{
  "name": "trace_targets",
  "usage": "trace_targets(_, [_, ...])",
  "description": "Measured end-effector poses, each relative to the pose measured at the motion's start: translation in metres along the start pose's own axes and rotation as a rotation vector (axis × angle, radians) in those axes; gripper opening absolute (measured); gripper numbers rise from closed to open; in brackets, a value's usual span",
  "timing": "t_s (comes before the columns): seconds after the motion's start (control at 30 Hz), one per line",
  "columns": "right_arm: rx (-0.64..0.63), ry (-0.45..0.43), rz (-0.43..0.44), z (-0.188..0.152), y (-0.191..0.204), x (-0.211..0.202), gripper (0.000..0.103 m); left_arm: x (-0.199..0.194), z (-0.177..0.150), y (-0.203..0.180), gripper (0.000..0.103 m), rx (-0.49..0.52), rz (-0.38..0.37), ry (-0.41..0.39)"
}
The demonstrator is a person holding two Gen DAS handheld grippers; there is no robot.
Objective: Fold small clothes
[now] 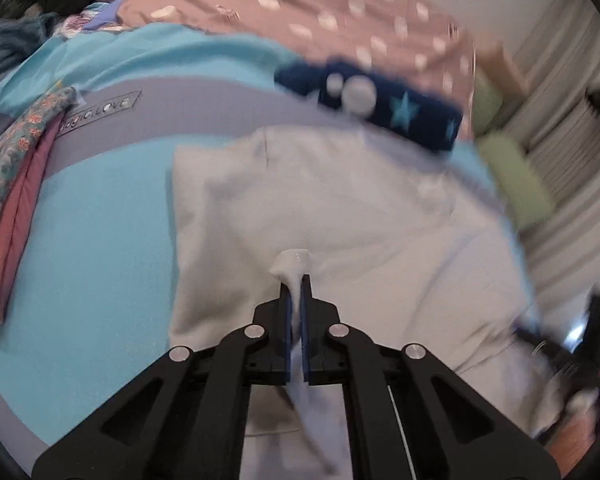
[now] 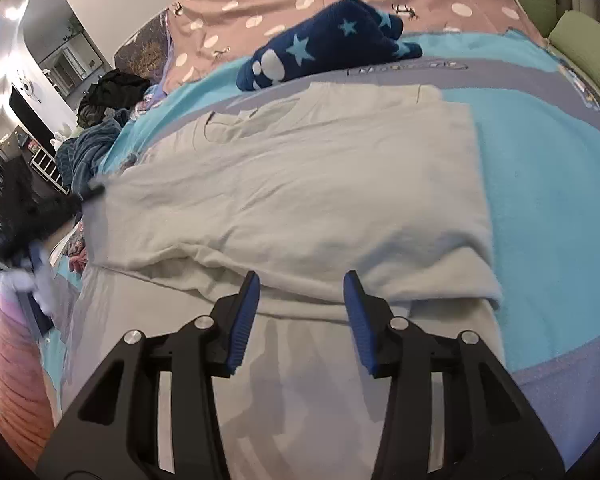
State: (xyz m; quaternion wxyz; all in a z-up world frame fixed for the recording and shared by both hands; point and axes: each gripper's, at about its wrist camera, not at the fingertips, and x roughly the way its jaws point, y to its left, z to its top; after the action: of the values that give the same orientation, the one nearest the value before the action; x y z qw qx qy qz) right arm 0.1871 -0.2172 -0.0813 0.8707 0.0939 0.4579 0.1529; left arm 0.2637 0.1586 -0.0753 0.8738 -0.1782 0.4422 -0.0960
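White cloth is pinched in the left gripper (image 1: 295,284). Its jaws are almost closed, with just a thin fold of the shirt (image 1: 340,208) squeezed between the blue pads (image 1: 287,320). A little bump of cloth pokes out past the tips, and more cloth hangs down under the gripper.

The right gripper (image 2: 300,280) has its jaws wide apart. Nothing is between them. The tips sit just above the near folded edge of the shirt (image 2: 300,184), but I cannot tell if they touch it.

The shirt is white and lies on a blue blanket (image 1: 92,220) on the bed. One side is folded over the middle, so it makes a long shape with two layers. It has soft wrinkles. The neck hole shows at the far end in the right view.

Just past the shirt lies a dark blue piece with light stars (image 2: 328,48). A folded flowery cloth (image 1: 8,168) lies to the left on the blanket.
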Motion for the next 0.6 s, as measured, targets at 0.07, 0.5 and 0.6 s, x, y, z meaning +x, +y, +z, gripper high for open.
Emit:
trace_targets(0.07, [-0.022,-0.007,0.005,0.001,0.003,0.000,0.045,-0.021,0.011,-0.005,0.003,0.002,-0.015,-0.087])
trace_targets(0.5, [0.052,0.044,-0.064,-0.009,-0.029,-0.003,0.042,-0.007,0.000,0.008,0.029,0.083,0.227,-0.015])
trace_targets(0.6, [0.110,0.033,-0.045,-0.017,-0.050,-0.009,0.039,-0.019,-0.013,-0.001,0.033,0.125,0.195,-0.014])
